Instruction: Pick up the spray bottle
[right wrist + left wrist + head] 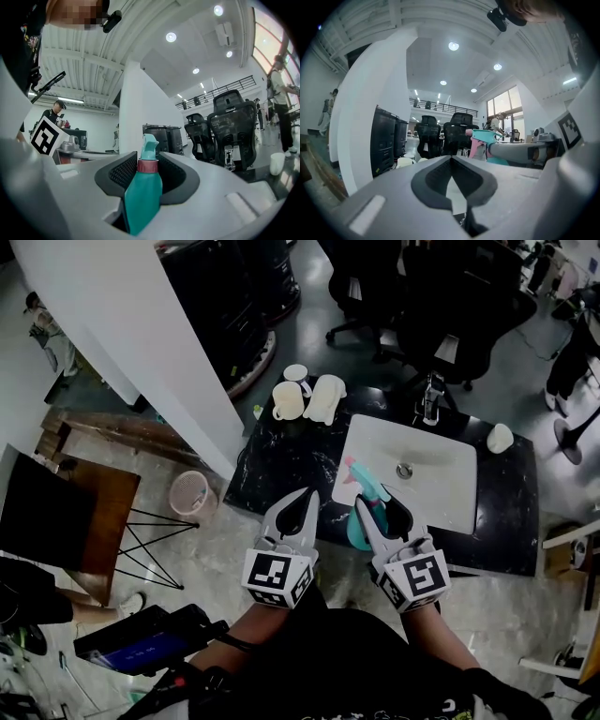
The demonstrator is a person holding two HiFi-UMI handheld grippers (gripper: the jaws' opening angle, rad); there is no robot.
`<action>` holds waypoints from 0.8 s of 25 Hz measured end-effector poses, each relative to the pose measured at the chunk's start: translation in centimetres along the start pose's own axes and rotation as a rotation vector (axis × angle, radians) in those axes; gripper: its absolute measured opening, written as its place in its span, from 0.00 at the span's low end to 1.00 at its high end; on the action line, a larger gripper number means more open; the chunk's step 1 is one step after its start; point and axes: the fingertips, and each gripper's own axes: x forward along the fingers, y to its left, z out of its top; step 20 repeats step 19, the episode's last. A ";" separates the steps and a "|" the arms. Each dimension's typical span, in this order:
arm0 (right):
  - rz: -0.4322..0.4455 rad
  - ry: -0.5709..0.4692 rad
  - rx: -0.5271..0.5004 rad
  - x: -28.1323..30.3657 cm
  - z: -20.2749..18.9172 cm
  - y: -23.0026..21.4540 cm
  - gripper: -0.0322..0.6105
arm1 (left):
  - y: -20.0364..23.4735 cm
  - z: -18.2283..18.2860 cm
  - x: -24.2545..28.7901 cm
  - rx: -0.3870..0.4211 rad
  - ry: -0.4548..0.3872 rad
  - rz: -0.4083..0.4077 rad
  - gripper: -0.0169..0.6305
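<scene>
The spray bottle (364, 487) has a teal body, a red collar and a teal-and-pink trigger head. My right gripper (380, 512) is shut on it, over the front edge of the black counter (281, 465). In the right gripper view the bottle (143, 187) stands upright between the jaws of that gripper (145, 164), its head rising above them. My left gripper (307, 495) hangs just to the left, shut and empty. In the left gripper view the jaw tips of the left gripper (451, 161) meet, and the bottle (485, 139) shows at the right beside the other gripper.
A white sink basin (412, 474) with a faucet (431, 399) is set in the counter. White jugs (288, 401) (325, 397) and a cup (296, 373) stand at its back left, a small white object (500, 438) at the right. A pink basket (190, 491) sits on the floor.
</scene>
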 end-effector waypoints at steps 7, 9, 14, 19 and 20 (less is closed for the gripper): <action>-0.003 0.015 -0.004 1.2 -0.5 -0.4 0.31 | 1.1 -0.3 0.6 -0.005 0.000 0.012 0.03; -0.001 0.014 -0.002 1.4 -0.6 -0.4 0.30 | 1.4 -0.5 0.8 -0.008 0.002 0.015 0.03; 0.008 0.004 -0.005 1.1 -0.1 -0.2 0.30 | 1.2 -0.4 0.4 -0.011 0.009 0.024 0.03; -0.019 -0.005 0.004 1.0 0.7 -1.3 0.30 | 0.6 0.8 1.4 -0.015 0.008 0.007 0.03; -0.019 -0.005 0.004 1.0 0.7 -1.3 0.30 | 0.6 0.8 1.4 -0.015 0.008 0.007 0.03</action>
